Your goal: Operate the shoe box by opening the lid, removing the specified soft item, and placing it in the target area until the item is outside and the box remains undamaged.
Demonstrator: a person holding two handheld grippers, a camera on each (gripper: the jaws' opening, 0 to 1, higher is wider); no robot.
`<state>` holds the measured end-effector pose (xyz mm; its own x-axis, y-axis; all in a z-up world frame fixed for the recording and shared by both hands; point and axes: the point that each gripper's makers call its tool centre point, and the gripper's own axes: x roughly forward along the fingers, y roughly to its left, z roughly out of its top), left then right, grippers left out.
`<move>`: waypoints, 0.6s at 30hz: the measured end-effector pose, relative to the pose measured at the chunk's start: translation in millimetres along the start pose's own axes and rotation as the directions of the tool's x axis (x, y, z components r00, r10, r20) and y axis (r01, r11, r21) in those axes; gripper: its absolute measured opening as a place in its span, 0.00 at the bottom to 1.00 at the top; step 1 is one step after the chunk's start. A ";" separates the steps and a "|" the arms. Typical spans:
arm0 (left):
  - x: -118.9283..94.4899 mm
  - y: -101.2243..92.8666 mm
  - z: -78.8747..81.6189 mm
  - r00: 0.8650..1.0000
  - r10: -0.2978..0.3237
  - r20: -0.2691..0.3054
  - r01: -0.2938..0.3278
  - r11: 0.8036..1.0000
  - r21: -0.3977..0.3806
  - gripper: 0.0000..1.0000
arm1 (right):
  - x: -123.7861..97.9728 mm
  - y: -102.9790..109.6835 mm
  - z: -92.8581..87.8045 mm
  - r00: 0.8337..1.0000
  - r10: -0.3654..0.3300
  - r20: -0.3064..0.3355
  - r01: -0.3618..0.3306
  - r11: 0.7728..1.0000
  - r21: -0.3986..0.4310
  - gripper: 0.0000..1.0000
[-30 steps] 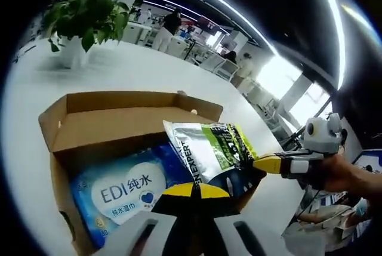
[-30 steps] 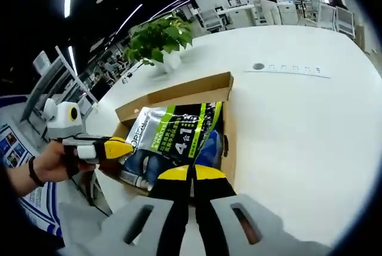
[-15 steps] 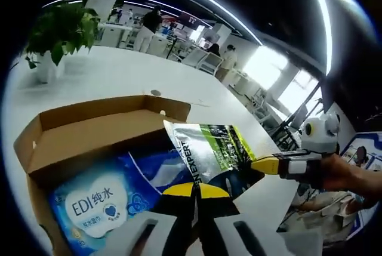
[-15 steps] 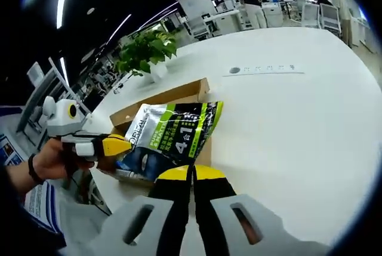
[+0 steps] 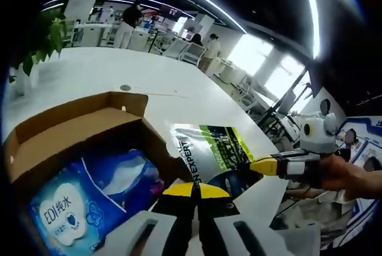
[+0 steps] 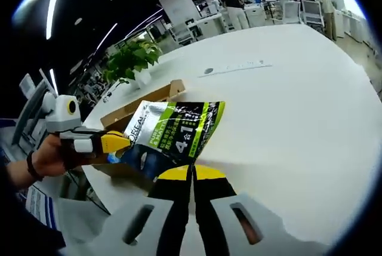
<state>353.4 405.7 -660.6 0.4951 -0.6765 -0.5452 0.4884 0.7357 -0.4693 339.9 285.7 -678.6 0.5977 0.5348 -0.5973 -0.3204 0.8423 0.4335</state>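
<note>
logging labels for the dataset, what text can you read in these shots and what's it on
"EDI 纯水" on the blue wipes pack in the cardboard box.
"EXPERT" along the edge of the silver-green pouch, left gripper view.
"L'OREAL" and "4合1" on the same pouch, right gripper view.
Smaller print on both packs, and the posters at the frame edges, is too blurred to read.

Silver-green pouch (image 5: 213,156) beside open shoe box (image 5: 77,122), blue wipes pack (image 5: 89,193) inside

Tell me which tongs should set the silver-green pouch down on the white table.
Right tongs: shut on the pouch, which hangs over bare white table, clear of the cardboard box. Left tongs grip its other edge but sit nearer the box.
</note>
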 end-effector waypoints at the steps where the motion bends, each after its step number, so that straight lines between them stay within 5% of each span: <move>1: 3.4 -3.9 -1.0 1.000 -0.007 -0.007 0.007 1.000 0.006 0.00 | -2.6 -2.3 -1.4 1.000 -0.005 0.003 0.005 1.000 0.006 0.00; 18: 40.1 -44.8 -20.0 0.994 -0.073 -0.079 0.077 0.996 0.049 0.00 | -36.8 -45.6 -29.6 0.997 -0.080 0.024 0.077 0.993 0.094 0.00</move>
<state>337.0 346.3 -675.3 0.3999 -0.7235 -0.5627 0.5593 0.6790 -0.4755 310.7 229.7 -696.4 0.6384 0.4644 -0.6138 -0.2027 0.8708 0.4480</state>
